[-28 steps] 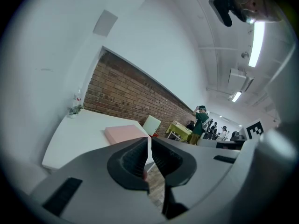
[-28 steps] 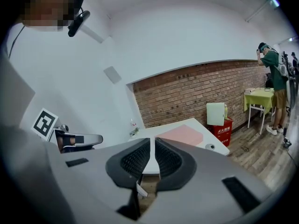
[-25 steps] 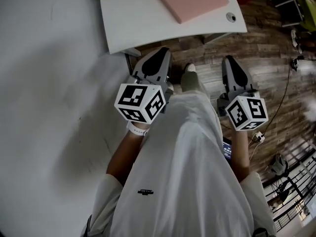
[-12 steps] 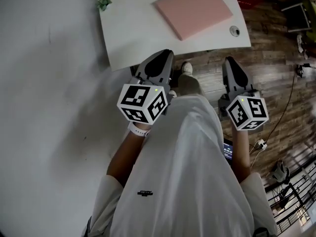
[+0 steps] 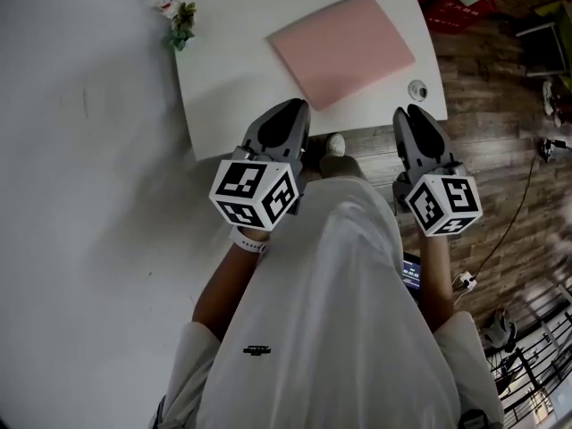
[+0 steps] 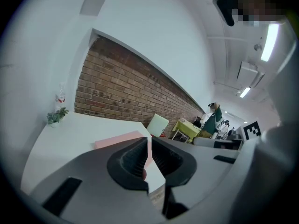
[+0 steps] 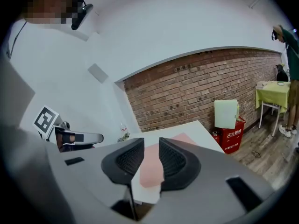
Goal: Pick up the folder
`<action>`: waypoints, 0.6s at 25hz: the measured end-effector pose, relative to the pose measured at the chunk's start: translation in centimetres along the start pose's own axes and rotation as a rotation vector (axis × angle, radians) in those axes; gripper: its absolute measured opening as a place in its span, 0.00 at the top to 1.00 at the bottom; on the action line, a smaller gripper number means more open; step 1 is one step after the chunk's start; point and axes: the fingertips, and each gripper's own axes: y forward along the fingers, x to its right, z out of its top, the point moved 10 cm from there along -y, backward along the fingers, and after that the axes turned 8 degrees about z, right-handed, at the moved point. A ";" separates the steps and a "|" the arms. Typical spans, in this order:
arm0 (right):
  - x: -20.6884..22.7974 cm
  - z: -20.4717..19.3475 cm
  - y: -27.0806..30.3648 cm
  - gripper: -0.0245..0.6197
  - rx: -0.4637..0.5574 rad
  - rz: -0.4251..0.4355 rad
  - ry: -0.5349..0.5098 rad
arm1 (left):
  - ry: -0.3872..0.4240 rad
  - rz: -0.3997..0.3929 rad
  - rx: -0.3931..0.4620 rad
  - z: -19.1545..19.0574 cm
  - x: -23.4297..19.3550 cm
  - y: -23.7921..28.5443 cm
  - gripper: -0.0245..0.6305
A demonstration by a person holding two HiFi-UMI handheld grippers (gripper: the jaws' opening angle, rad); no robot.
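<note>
- The flat pink rectangular folder (image 5: 344,47) lies face down on the white desk (image 5: 223,88), on the desk's right half and turned at a slant to the desk's edges. Nothing rests on it, so it is free to take.
- Because it lies flat, no edge stands up from the desk. You will probably need to catch a corner or work it toward the desk's near edge.
- A small green plant sprig (image 5: 181,27) sits at the desk's far left corner, well apart from the folder. It looks unlikely to get in your way.
- Your left gripper (image 5: 290,107) is at the desk's near edge. Its fingers (image 6: 133,160) are pressed together with nothing between them, so it looks like the spare for now.
- Your right gripper (image 5: 409,114) is at the desk's near right corner. Its fingers (image 7: 128,160) are opening to a narrow gap. Nothing is in that gap, and the folder shows through it, further in on the desk.
- You hold both grippers out in front of your body, side by side. They point forward at the desk and tip slightly down, with the marker cubes toward you and your forearms along your sides.
</note>
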 end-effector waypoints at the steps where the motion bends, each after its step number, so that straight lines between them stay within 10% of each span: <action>1: 0.7 0.2 0.5 0.80 -0.006 0.010 -0.003 | -0.006 -0.001 0.006 0.2 0.2 0.6 0.90; 15: 9.7 2.4 7.0 0.61 -0.158 0.075 -0.085 | -0.155 0.072 -0.109 -1.1 -1.3 8.3 0.62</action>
